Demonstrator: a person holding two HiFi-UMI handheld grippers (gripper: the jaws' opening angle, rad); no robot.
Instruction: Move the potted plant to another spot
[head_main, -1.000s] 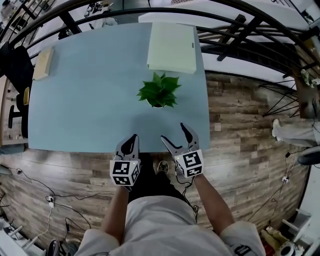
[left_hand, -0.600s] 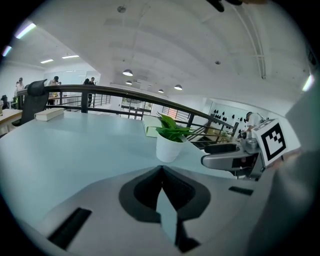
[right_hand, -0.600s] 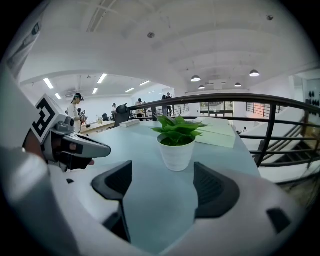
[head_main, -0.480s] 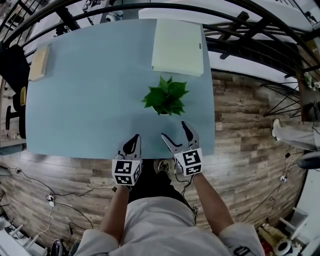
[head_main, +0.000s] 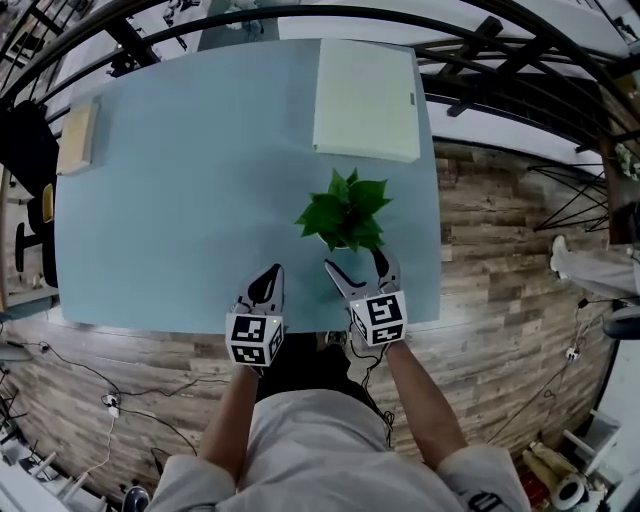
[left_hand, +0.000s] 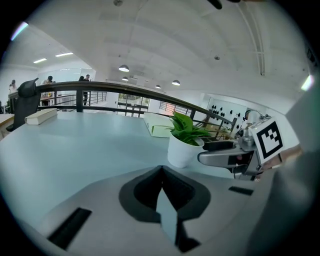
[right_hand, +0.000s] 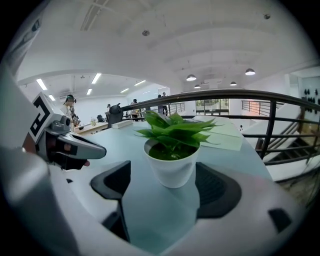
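We see the potted plant (head_main: 345, 212) standing on the light-blue table (head_main: 170, 200), near its front edge and on the near side of a pale green folder (head_main: 366, 100). Our right gripper (head_main: 356, 263) is spread wide, with the white pot between its jaws but not clamped. Our left gripper (head_main: 268, 284), jaws pressed together and empty, hovers just beside it.

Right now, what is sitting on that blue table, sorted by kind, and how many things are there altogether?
Potted plant: 1
Pale green flat case: 1
Tan oblong box: 1
Total: 3
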